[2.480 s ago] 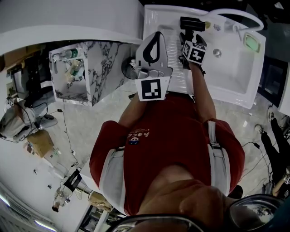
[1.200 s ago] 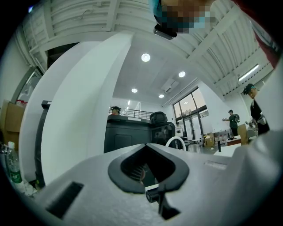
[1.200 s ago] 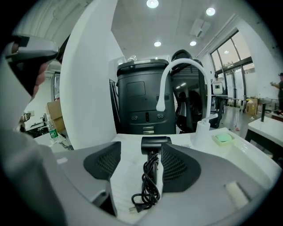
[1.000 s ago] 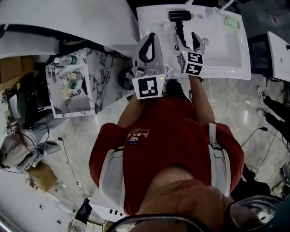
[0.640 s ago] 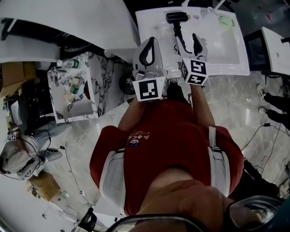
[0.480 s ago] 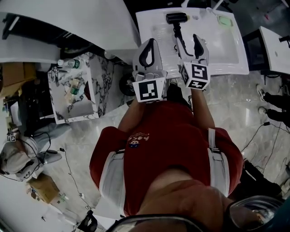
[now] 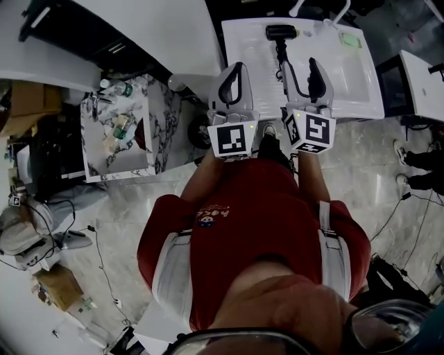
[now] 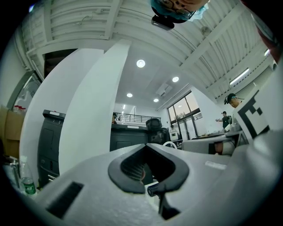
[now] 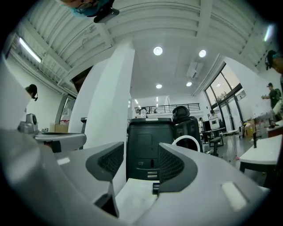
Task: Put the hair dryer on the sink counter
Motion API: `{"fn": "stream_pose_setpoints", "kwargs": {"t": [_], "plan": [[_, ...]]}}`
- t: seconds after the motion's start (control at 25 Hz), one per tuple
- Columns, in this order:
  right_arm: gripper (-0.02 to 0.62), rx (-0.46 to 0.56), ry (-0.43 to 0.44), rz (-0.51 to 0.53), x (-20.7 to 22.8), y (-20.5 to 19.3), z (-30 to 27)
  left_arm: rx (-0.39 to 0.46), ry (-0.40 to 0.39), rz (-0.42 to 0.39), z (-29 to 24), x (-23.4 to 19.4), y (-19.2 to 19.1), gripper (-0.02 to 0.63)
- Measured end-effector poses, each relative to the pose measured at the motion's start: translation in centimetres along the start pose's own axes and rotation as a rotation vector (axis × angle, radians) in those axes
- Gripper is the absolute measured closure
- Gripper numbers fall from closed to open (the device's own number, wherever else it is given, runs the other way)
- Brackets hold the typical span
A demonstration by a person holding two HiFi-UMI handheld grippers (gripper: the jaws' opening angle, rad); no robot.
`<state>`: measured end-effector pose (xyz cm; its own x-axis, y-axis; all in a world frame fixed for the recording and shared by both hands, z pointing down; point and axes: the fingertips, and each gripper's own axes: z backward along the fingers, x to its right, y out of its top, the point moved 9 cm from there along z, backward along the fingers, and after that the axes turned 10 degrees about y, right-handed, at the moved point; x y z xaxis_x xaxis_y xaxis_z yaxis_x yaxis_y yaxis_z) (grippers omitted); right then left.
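The black hair dryer (image 7: 279, 32) lies on the white sink counter (image 7: 243, 38), its handle pointing toward me, with no gripper touching it. My right gripper (image 7: 299, 64) hovers short of the handle's end. Its jaws stand apart and have just been closing, and the right gripper view (image 9: 140, 164) shows nothing between them. My left gripper (image 7: 236, 68) hangs beside it over the counter's near left part. In the left gripper view (image 8: 148, 146) its tips meet and I see nothing held. Neither gripper view shows the dryer.
A sink basin (image 7: 338, 66) with a tap (image 7: 340, 10) and a green soap dish (image 7: 350, 40) fills the counter's right side. A marble-patterned stand (image 7: 118, 135) with bottles is at the left. A dark round object (image 7: 199, 133) sits on the floor by the counter.
The right gripper, at the dryer's handle 2.5 s ago, has come off it and drawn back toward me and upward, jaws apart. The left gripper shifted slightly. The dryer stays on the counter.
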<state>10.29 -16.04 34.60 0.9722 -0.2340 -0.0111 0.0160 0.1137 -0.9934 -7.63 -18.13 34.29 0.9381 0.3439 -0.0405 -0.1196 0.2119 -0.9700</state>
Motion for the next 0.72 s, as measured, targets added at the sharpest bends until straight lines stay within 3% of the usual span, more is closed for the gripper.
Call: {"fn": "stream_pose_setpoints", "kwargs": {"t": [0.4, 0.72], "plan": [[0.373, 0.059, -0.012, 0.057, -2.0, 1.2, 2.1, 0.029, 0.001, 0.001, 1.9, -0.7, 0.8, 0.604], [0.409, 0.044, 0.0, 0.062, -2.5, 1.1, 3.2, 0.019, -0.006, -0.017, 2.8, -0.5, 1.0, 0.604]]}}
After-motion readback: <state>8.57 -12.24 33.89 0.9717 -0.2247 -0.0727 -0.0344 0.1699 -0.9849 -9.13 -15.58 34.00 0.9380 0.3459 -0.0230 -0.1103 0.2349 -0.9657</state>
